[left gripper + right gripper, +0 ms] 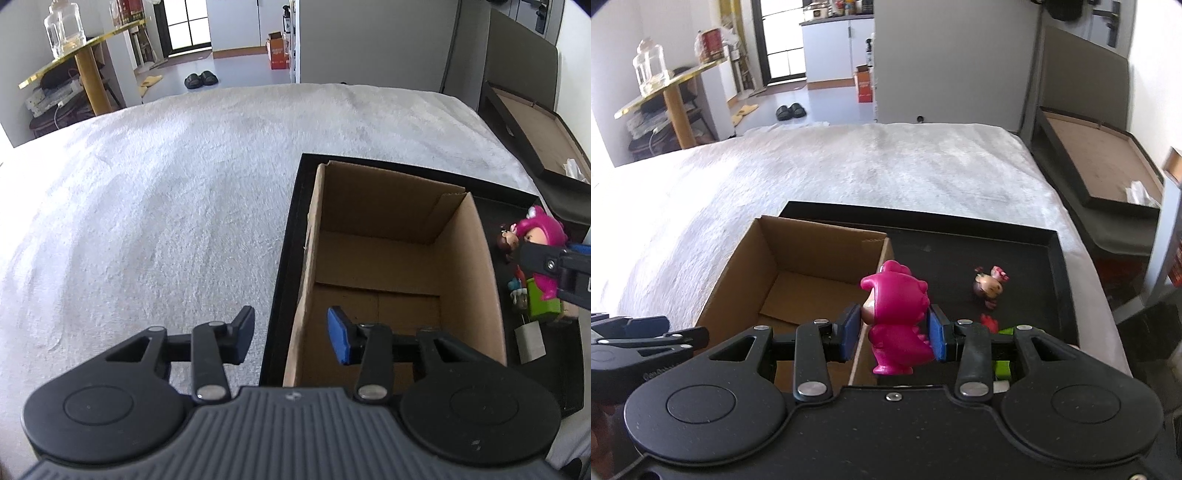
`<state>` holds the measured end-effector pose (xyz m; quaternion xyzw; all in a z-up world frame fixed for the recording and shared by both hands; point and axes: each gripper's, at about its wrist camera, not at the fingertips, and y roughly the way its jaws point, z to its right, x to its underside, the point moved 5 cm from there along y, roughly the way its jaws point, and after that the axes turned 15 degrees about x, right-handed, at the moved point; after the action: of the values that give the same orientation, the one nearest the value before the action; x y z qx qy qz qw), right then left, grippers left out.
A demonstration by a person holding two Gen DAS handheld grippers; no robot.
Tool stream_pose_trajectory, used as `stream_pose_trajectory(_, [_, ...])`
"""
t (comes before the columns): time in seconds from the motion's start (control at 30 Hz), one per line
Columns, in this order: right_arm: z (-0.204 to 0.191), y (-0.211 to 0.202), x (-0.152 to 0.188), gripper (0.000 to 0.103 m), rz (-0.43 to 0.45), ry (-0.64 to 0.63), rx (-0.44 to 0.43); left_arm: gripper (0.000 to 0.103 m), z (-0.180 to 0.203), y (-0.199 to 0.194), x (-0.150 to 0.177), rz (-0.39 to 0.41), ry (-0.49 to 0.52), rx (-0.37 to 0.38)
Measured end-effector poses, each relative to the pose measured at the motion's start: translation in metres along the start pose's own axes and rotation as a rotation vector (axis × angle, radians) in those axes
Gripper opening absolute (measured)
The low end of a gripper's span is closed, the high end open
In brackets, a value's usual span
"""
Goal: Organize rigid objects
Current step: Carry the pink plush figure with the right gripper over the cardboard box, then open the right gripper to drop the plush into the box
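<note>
No writing I can read; my right tongs (pixel 894 334) tilt downward and clamp a pink dinosaur-suit figurine (pixel 899 317), lifted over the edge between the cardboard box (pixel 753 266) and the black tray (pixel 1058 280); my left tongs (pixel 291 338) straddle the box's near-left wall, pads apart, gripping nothing; the box looks empty; in the tray lie a small doll (pixel 990 284) and a green block (pixel 543 304); all sit on a white-blanketed bed (pixel 849 170).

Bright daylight, fisheye-bent edges, slight blur.
</note>
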<state>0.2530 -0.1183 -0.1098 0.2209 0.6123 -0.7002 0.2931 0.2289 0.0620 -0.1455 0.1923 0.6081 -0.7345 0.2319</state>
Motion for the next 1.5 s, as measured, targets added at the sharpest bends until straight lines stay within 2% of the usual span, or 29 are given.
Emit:
stream_pose_trajectory(0.2, [-0.021,0.008,-0.009,0.039,0.001,-0.07,-0.029,0.021,-0.004,0.013,0.001,-0.016,-0.016,0.015])
stream_pose_trajectory(0.4, [-0.039,0.019,-0.013,0.039,-0.006,-0.127,-0.044,0.009,-0.006,0.023,0.001,-0.03,-0.017,0.023])
stream_pose_trajectory(0.83, [-0.069,0.026,-0.028,0.039,0.036,-0.232,-0.087,0.009,-0.01,0.025,-0.001,-0.02,-0.05,0.035])
stream_pose_trajectory(1.0, [-0.077,0.02,-0.037,0.054,0.08,-0.271,-0.101,0.009,-0.01,0.025,0.0,-0.019,-0.056,0.037])
stream_pose_trajectory(1.3, [-0.068,0.014,-0.032,0.062,0.07,-0.258,-0.082,0.009,-0.01,0.026,-0.002,-0.024,-0.054,0.037])
stream_pose_trajectory(1.5, [-0.051,0.006,-0.026,0.072,0.078,-0.228,-0.056,0.012,-0.003,0.024,0.0,-0.048,-0.032,0.015])
